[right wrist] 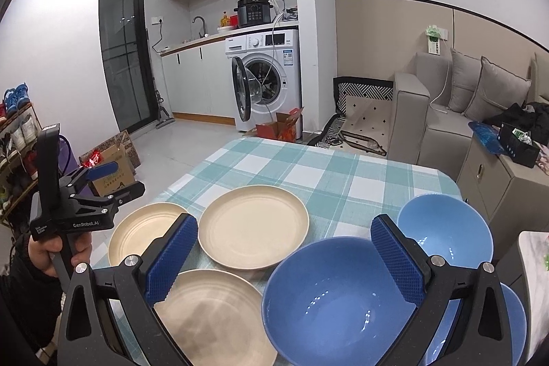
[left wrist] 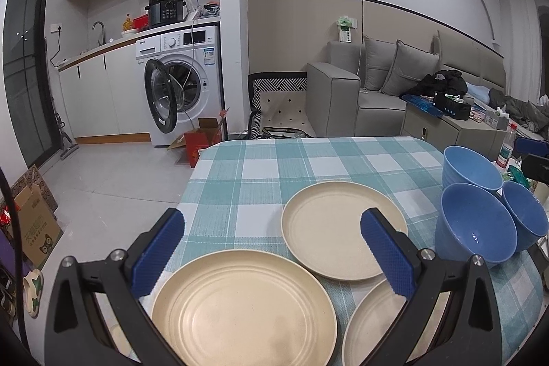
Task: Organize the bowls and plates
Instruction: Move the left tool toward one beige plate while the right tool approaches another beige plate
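Fingers on both the left gripper and right gripper are spread wide, holding nothing, hovering over cream plates and blue bowls on the counter.

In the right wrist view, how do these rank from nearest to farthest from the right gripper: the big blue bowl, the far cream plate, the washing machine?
Measured from the right gripper:
1. Big blue bowl: directly under the open fingers.
2. Far cream plate: ahead on the table, slightly left.
3. Washing machine: across the floor, against the back wall.
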A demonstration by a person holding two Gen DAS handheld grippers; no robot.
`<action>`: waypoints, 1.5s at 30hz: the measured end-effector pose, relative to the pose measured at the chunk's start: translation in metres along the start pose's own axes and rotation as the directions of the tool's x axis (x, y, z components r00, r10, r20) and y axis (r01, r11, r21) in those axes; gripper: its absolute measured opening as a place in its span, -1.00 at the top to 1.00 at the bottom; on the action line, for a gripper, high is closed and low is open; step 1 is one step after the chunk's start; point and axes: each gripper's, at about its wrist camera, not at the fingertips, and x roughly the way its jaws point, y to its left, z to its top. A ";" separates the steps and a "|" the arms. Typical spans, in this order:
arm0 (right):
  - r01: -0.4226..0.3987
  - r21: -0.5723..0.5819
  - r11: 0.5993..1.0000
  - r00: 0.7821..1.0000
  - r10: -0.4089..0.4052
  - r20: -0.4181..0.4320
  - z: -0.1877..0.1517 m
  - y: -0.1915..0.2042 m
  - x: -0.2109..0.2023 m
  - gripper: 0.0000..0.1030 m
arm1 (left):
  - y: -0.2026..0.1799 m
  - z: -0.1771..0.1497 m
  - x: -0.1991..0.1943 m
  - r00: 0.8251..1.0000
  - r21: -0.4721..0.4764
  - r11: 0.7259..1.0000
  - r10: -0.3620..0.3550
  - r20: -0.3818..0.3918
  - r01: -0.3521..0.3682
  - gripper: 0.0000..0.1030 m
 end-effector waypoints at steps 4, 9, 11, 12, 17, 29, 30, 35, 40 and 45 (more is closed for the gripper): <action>-0.001 -0.005 1.000 1.000 0.000 -0.020 0.005 -0.001 0.010 -1.00 | 0.003 0.004 0.008 1.000 -0.006 1.000 -0.004 -0.007 0.004 -1.00; 0.000 -0.002 1.000 1.000 0.000 -0.025 0.009 -0.001 0.015 -1.00 | 0.005 0.008 0.014 1.000 -0.007 1.000 0.000 -0.010 0.000 -1.00; -0.001 -0.001 1.000 1.000 0.001 -0.028 0.011 -0.002 0.017 -1.00 | 0.006 0.011 0.017 1.000 -0.006 1.000 0.001 -0.013 -0.001 -1.00; -0.001 -0.001 1.000 0.999 0.001 -0.032 0.012 -0.002 0.019 -1.00 | 0.007 0.012 0.018 1.000 -0.006 1.000 0.002 -0.015 -0.002 -1.00; 0.001 0.004 1.000 0.998 0.000 -0.061 0.020 -0.003 0.032 -1.00 | 0.010 0.015 0.026 1.000 -0.013 1.000 0.003 -0.022 -0.003 -1.00; -0.016 0.042 0.999 0.994 0.021 -0.109 0.030 -0.007 0.061 -1.00 | 0.009 0.020 0.044 0.998 0.000 1.000 0.004 -0.057 -0.004 -1.00; -0.017 0.040 0.999 0.994 0.022 -0.111 0.031 -0.007 0.063 -0.99 | 0.009 0.021 0.046 0.998 0.003 1.000 0.005 -0.059 -0.005 -1.00; -0.025 0.055 0.998 0.990 0.032 -0.140 0.032 -0.009 0.074 -1.00 | 0.008 0.022 0.053 0.997 0.011 1.000 0.008 -0.075 -0.007 -1.00; -0.034 0.057 0.998 0.985 0.043 -0.165 0.036 -0.011 0.087 -0.99 | 0.007 0.024 0.061 0.996 0.006 1.000 0.002 -0.091 -0.001 -1.00; -0.034 0.056 0.998 0.978 0.044 -0.202 0.038 -0.013 0.102 -1.00 | 0.005 0.026 0.068 0.994 0.012 1.000 -0.003 -0.111 0.005 -1.00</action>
